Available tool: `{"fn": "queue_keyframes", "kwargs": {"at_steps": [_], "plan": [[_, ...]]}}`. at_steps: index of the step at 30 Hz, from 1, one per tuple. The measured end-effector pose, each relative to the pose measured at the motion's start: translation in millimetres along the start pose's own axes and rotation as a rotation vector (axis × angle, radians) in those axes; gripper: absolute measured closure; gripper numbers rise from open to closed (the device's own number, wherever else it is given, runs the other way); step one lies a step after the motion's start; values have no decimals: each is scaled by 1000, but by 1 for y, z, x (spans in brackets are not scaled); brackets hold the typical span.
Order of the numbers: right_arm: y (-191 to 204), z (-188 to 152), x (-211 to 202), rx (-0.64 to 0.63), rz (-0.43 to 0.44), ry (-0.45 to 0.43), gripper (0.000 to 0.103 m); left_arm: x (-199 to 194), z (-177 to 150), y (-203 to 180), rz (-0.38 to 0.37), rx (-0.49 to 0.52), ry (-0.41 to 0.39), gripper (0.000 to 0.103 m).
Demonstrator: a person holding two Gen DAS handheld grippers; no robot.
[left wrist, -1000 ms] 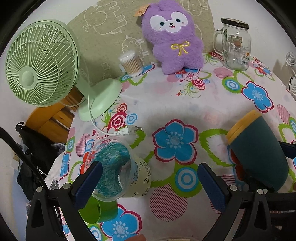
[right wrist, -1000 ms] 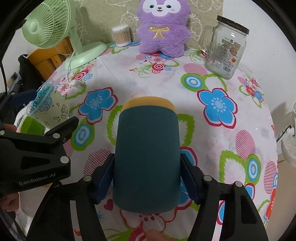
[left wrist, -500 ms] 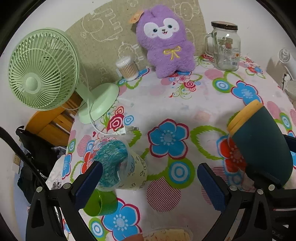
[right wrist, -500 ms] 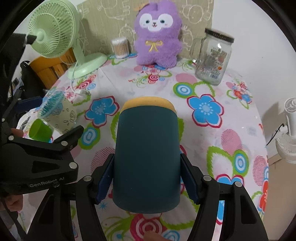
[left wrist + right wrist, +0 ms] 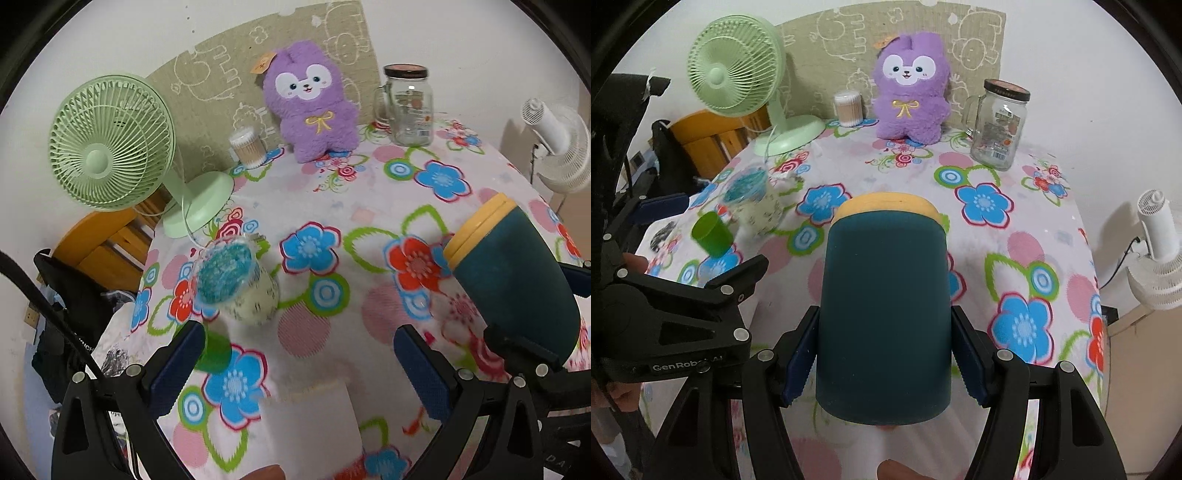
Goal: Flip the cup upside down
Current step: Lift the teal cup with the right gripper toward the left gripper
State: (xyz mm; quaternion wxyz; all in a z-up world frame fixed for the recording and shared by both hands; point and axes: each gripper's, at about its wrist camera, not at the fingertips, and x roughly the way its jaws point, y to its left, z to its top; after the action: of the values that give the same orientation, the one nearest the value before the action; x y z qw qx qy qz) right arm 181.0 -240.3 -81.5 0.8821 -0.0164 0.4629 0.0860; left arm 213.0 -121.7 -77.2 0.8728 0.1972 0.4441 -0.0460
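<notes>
The right gripper [image 5: 884, 363] pinches a dark teal cup [image 5: 884, 314] with a yellow rim, its blue pads pressed to both sides of the wall; the cup is held clear of the flowered tablecloth [image 5: 1008, 236] and tips away from the camera, the yellow rim at the far end, so its inside cannot be seen. In the left wrist view the same cup [image 5: 517, 284] hangs at the right edge. The left gripper [image 5: 295, 369] is spread wide with nothing between its fingers. On the cloth a clear plastic cup [image 5: 240, 284] holds blue shredded material, and a small green cup [image 5: 713, 234] stands just beside it, its contents not discernible. At the back a lidded glass mug jar [image 5: 999, 125] looks empty, and a tub of cotton swabs [image 5: 849, 108] sits between a green desk fan [image 5: 738, 66] and a purple plush rabbit [image 5: 910, 88]. Compared with a second ago both cameras sit higher and farther back, so more table shows, and a white fan [image 5: 1160, 251] now appears beyond the table's right edge. A pale blurred object [image 5: 314, 424] at the bottom of the left wrist view is hard to identify.
</notes>
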Motion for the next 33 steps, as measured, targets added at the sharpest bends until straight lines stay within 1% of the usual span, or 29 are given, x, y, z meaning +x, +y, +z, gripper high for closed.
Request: {"fn": "queue_keyframes", "kwargs": {"at_steps": [3,8,11,15,17,19,21,23,28,30,33], "plan": [[3,-17,-12,-8,-4,1,34,-13,-15,-5,4,5,-11,0],[10,-48,-28,-26,-17,20,34,-33,-46,-11,-18,-15,-23,0],[14,-67,-35,-23,-24,40,34,-40,-62,-13,-16,-30,-33,0],[21,-91,-41,-26,-25,73,34,-48,-85,-14,-40,-55,-24,0],[25,-103,-43,-30,-29,87,34,-52,-96,-15,-33,-62,-26,0],[28,-112,-45,-28,-28,99,34,-56,-108,-18,-4,-75,-31,0],[31,-122,-47,-31,-23,115,34,-59,-118,-20,-7,-77,-27,0],[33,-130,-48,-39,-25,133,34,-63,-128,-23,2,-75,-26,0],[37,-146,-48,-73,-66,167,34,-67,-145,-25,22,-84,-17,0],[37,-150,-45,-88,-89,188,34,-65,-152,-25,33,-94,-7,0],[37,-155,-39,-107,-112,221,34,-60,-161,-27,29,-94,15,0]]}}
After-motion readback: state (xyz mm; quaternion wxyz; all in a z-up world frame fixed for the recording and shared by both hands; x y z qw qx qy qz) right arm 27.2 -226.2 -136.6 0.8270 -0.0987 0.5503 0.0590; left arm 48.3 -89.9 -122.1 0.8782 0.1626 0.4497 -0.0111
